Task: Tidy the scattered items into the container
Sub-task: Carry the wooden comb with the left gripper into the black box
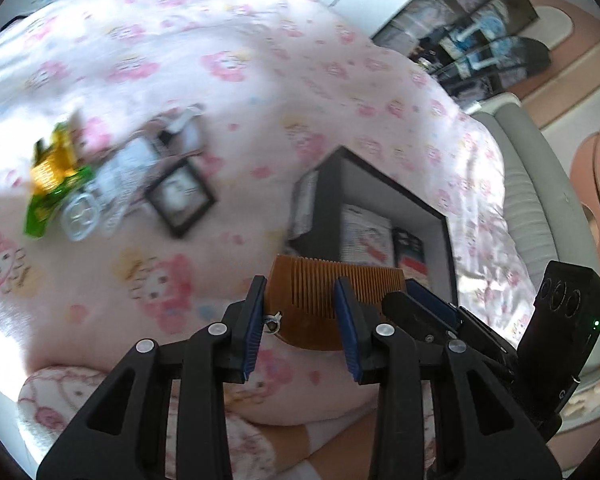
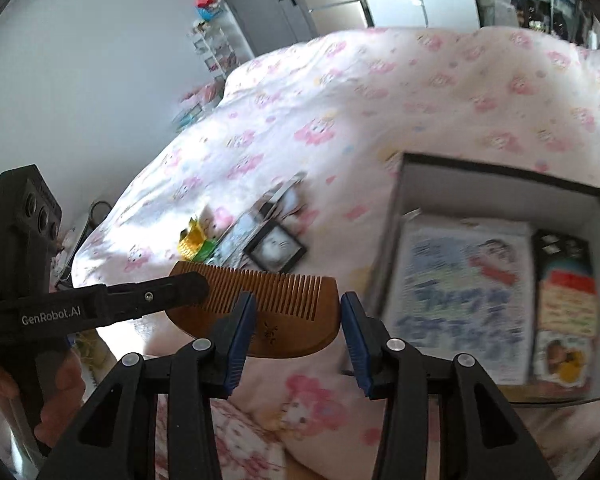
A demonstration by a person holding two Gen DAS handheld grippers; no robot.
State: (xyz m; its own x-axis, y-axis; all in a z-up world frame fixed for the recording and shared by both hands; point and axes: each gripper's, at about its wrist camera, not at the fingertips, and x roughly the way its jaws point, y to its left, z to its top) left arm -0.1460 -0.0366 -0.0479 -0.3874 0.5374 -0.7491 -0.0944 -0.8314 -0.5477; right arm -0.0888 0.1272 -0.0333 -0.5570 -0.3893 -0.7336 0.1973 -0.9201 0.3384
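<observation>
Closest in, spreading wide apart and framing the wooden comb point(image 1: 300, 300): left gripper point(image 1: 302, 328) and right gripper point(image 2: 296, 332), whether either is actually pinching it being impossible to tell. Running crosswise from left to right just above the pink printed duvet point(image 1: 220, 60), teeth pointing away from both cameras, curved spine facing back. Sitting just right of the comb, the open black box point(image 2: 500, 178), holding printed packets. Lying farther left, a black-framed picture point(image 1: 180, 196) and a green-gold wrapper point(image 1: 52, 176).
</observation>
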